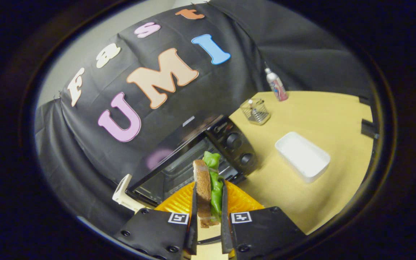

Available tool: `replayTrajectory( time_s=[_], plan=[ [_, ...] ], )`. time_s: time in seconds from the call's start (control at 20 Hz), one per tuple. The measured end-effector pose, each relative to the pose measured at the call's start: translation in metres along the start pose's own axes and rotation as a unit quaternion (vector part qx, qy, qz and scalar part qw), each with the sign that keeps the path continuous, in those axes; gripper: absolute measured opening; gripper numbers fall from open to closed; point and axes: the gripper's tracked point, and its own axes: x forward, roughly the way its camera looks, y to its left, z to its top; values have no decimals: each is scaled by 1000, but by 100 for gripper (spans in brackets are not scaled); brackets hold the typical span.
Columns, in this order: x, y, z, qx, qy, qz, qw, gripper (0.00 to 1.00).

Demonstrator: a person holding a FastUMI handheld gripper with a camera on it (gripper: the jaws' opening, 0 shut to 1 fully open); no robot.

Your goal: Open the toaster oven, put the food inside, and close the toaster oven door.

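Two steps remained: the gripper [208,206] clamped a brown-bread-and-green-lettuce sandwich [208,187] above an orange ridged plate [242,202], facing the black toaster oven [193,159], apparently already open.

Sandwich [208,187] clamped between fingers [194,216], above plate [179,202]. Toaster oven [193,155] just beyond. Tray [302,156], basket [255,111], bottle [276,85] rightward on bench [320,115].

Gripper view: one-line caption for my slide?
Gripper shut on sandwich above orange plate, toaster oven open just beyond.
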Motion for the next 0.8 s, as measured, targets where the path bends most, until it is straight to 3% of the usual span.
replayTrajectory(
  time_s=[0.35,0.8],
  plan=[
    [58,44,-26,80,16,45,996,28],
    [131,50,-23,161,15,62,985,28]
  ],
)
